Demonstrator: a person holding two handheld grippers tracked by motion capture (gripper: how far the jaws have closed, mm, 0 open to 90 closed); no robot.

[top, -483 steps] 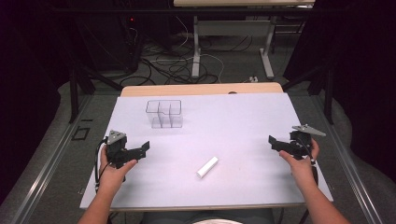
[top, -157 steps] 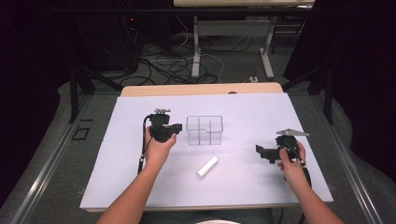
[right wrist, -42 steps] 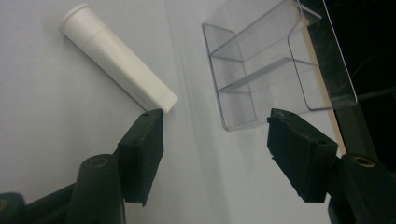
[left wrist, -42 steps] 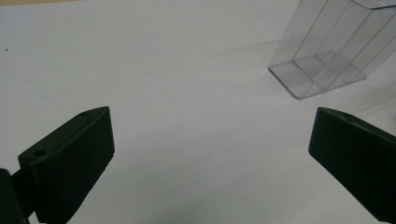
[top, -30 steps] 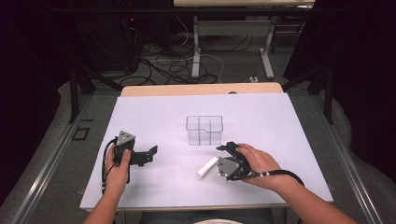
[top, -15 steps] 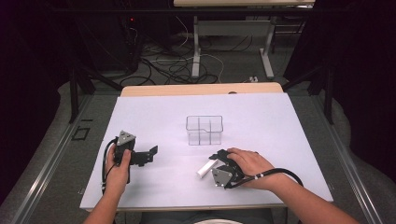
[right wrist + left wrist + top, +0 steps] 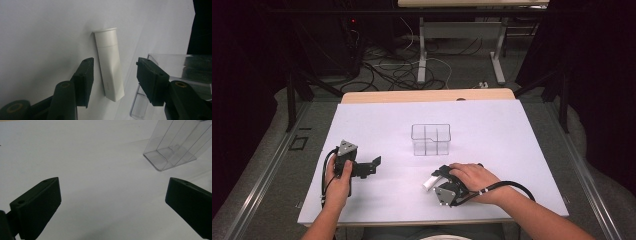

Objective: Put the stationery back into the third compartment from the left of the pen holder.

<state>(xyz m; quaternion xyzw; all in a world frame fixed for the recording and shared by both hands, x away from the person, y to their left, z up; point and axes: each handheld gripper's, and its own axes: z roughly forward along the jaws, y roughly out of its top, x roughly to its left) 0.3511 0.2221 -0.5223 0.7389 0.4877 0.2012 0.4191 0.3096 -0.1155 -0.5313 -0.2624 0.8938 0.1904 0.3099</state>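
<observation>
So this is the grab step. The right gripper point(image 7: 112, 72) is down over the white tube point(image 7: 109, 62), which lies flat on the table point(image 7: 512, 130) just in front of the clear box point(image 7: 431, 139). Jaws sit either side of the tube's flat end and have just been closing in, but there's a gap on both sides, so nothing is clamped yet. In the high view the tube point(image 7: 430, 181) pokes out to the left of the right gripper point(image 7: 441, 175), near the table's front edge.

The left gripper point(image 7: 374, 163) rests off to the left, jaws wide apart with nothing between them, and pointing roughly toward the box point(image 7: 175, 145).

My guess at what's next: finish the squeeze until the pads bite on the tube, then lift. The tube sits a bit skewed between the jaws, so it could twist or skid as they meet. Squaring up first would probably help. After that the box looks like the obvious destination, one of its compartments, though I can't tell which.
</observation>
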